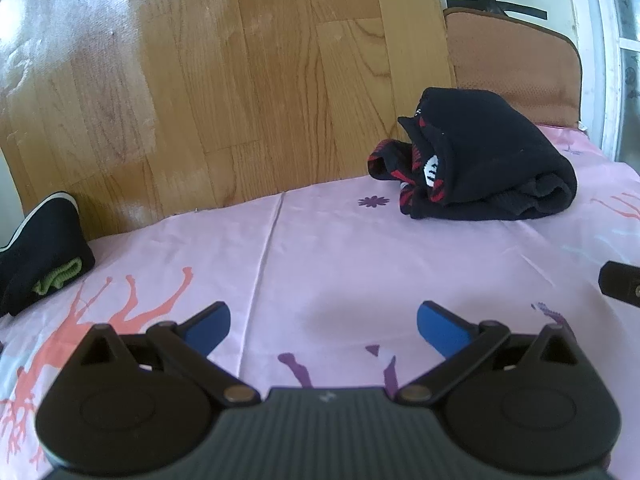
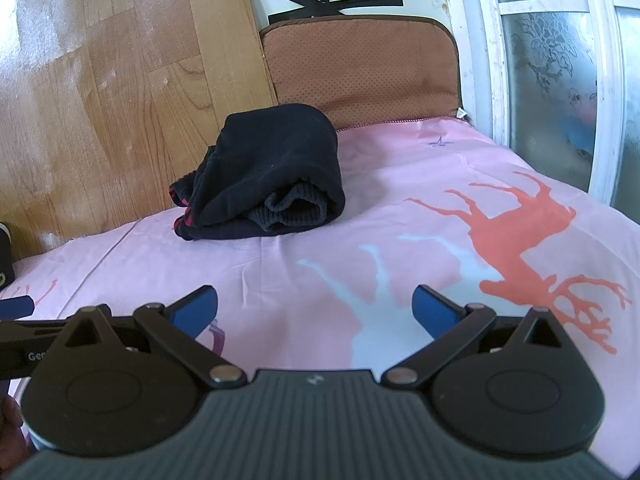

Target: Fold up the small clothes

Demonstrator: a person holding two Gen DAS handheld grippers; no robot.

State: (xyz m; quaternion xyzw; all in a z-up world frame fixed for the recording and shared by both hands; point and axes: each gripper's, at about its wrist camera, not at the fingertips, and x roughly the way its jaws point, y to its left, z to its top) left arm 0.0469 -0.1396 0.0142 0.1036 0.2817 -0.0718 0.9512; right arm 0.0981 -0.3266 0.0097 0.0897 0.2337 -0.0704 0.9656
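2 grippers in view, both over a pink sheet (image 1: 328, 248) printed with deer figures in orange, pale blue and purple.

Item 1: left gripper (image 1: 323, 326). Blue-padded fingers (image 1: 208, 326) spread wide, nothing between them, only bare sheet below.

Item 2: right gripper (image 2: 314, 308). Blue-padded fingers (image 2: 434, 308) likewise spread wide and holding nothing, above the pale blue deer print (image 2: 372, 292). Its black body also shows at the right edge of the left wrist view.

Item 3: black garment (image 1: 480, 152), bundled in a loose roll on the sheet, well ahead of both grippers and touched by neither. Red-striped trim and a small white patch show at its left end; a ribbed cuff shows in the open end facing the right wrist camera. It lies near the far edge of the sheet, just in front of a brown cushion (image 2: 360, 68).

Item 4: second dark garment (image 1: 44, 248), with light edging and a green ribbed band, at the far left of the sheet, well apart from the black garment.

Item 5: surroundings. Wood-plank panel (image 1: 240, 80) beyond the sheet; frosted patterned window (image 2: 560, 60) in a white frame to the right; black tape strips (image 2: 340, 4) on the wall above the cushion.
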